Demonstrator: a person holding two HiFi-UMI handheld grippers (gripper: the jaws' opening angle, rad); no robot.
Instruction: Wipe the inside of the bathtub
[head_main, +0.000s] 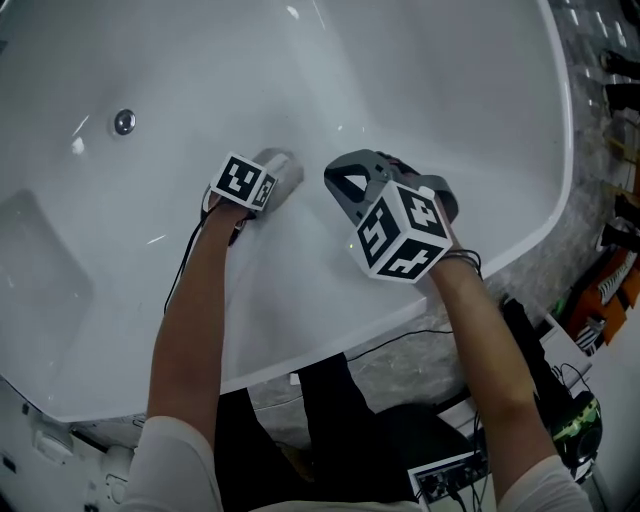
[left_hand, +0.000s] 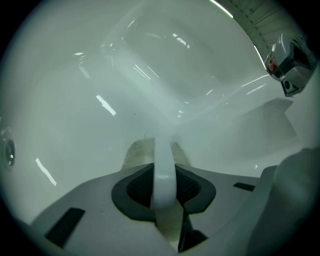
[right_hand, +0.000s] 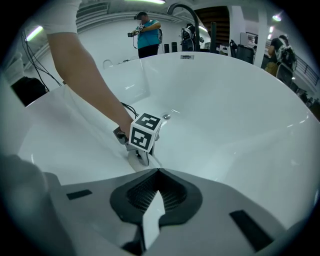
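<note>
Landmark: round chrome fitting (head_main: 124, 122) set in the inner wall of the glossy white bathtub (head_main: 450, 90).
Left gripper (head_main: 270, 176): inside the tub, to the right of the chrome fitting and a little nearer the person in the head view; its black-and-white marker cube faces up.
Left jaws: clamped on a pale, off-white wiping cloth (left_hand: 137, 152), as its own view shows.
Wiping cloth: bunched at the tips of the left jaws, pressed flat against the tub's inner surface, on the same side of the chrome fitting as the gripper that holds it.
Right gripper (head_main: 345, 185): farther right of the chrome fitting than the left gripper, just beside it, held over the tub's inner slope near the front rim.
Right jaws: brought together with nothing between them; their tips meet in a point in the right gripper view (right_hand: 159, 172).
Arms: both bare forearms reach over the tub's near rim, white short sleeves at the shoulders.
Tub surface: smooth and reflective, with streaks of ceiling light around the chrome fitting.
</note>
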